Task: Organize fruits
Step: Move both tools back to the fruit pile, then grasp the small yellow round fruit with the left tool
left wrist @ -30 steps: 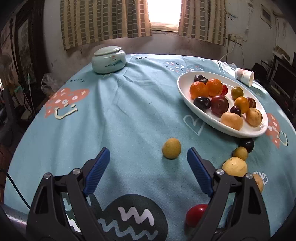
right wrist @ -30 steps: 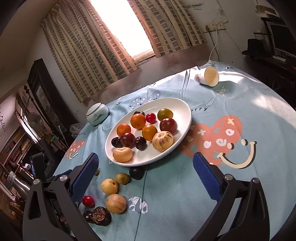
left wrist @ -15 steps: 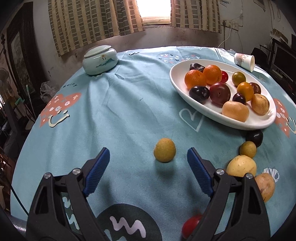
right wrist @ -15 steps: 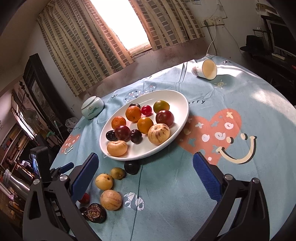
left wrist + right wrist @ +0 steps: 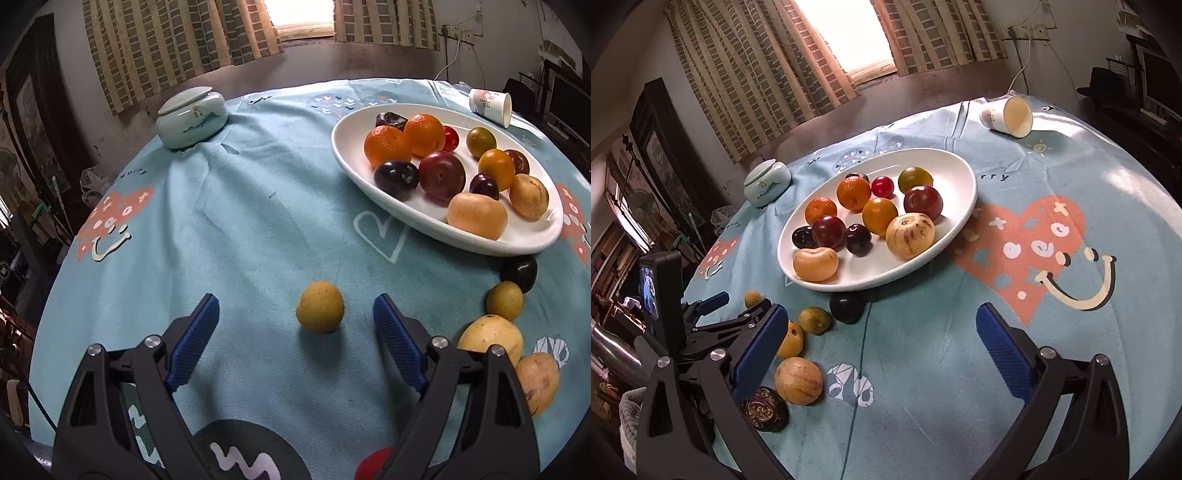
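Observation:
A small yellow fruit [image 5: 320, 306] lies alone on the blue tablecloth, just ahead of and between the open blue fingers of my left gripper [image 5: 295, 314]; it also shows in the right wrist view [image 5: 752, 297]. A white oval plate [image 5: 532, 236] [image 5: 871, 282] holds several oranges, plums and yellow fruits. Loose fruits lie by the plate's near edge: a black plum [image 5: 519, 272] [image 5: 846, 307], a small yellow-green one [image 5: 504, 300] [image 5: 815, 319], two tan ones [image 5: 491, 334] [image 5: 799, 380]. My right gripper [image 5: 879, 332] is open and empty over the cloth.
A lidded celadon jar [image 5: 191, 117] stands at the far left. A paper cup [image 5: 1008, 116] lies tipped over at the far right. A red fruit [image 5: 373, 463] lies under my left gripper. A dark ornate object [image 5: 764, 408] sits by my right gripper's left finger. The round table's edge curves close.
My left gripper has moved forward and slightly right, so the yellow fruit now sits nearly between its fingertips. My right gripper has shifted closer to the loose fruits. Both stay open.

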Available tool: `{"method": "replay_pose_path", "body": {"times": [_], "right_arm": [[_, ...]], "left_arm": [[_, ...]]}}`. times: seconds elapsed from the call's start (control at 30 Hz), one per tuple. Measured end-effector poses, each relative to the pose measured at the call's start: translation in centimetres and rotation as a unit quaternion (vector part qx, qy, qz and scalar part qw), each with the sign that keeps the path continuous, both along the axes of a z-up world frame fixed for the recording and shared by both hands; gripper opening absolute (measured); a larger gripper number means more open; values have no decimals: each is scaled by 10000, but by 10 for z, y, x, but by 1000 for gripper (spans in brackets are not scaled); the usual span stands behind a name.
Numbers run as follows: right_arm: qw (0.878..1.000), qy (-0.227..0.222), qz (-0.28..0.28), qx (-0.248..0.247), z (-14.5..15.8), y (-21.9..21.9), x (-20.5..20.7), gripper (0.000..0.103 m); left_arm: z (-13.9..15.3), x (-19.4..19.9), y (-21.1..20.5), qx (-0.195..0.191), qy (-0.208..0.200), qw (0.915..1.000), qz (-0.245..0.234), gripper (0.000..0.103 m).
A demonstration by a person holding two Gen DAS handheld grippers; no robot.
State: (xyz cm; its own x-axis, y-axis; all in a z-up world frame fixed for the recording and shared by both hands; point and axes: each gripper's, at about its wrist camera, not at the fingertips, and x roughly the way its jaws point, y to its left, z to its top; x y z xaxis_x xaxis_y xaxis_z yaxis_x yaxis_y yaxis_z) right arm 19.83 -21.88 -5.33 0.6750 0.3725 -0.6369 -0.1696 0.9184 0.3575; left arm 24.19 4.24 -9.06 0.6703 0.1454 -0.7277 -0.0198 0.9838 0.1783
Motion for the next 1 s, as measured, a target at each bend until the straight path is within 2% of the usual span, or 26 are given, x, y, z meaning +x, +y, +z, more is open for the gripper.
{"method": "replay_pose_path", "body": {"times": [0.17, 0.37, 0.47, 0.53, 0.7, 1.0], "right_arm": [[9999, 63, 60, -70, -4, 4, 1, 102], [9997, 171, 145, -104, -8, 8, 4, 102], [9994, 200, 230, -149, -10, 13, 3, 102], [9992, 181, 305, -204, -10, 16, 1, 102], [9980, 151, 492, -358, -12, 27, -3, 102], [9974, 90, 584, -400, -9, 31, -7, 102]], "left_arm": [[3, -4, -3, 17, -92, 9999, -103, 86], [-2, -1, -5, -70, 67, 9997, -242, 79], [-4, 1, -3, -245, 173, 9989, -350, 61], [-5, 0, -5, -414, 212, 9976, -509, 41], [-4, -2, -8, -371, 173, 9976, -550, 26], [9, -5, 26, -733, 43, 9972, -173, 26]]}}
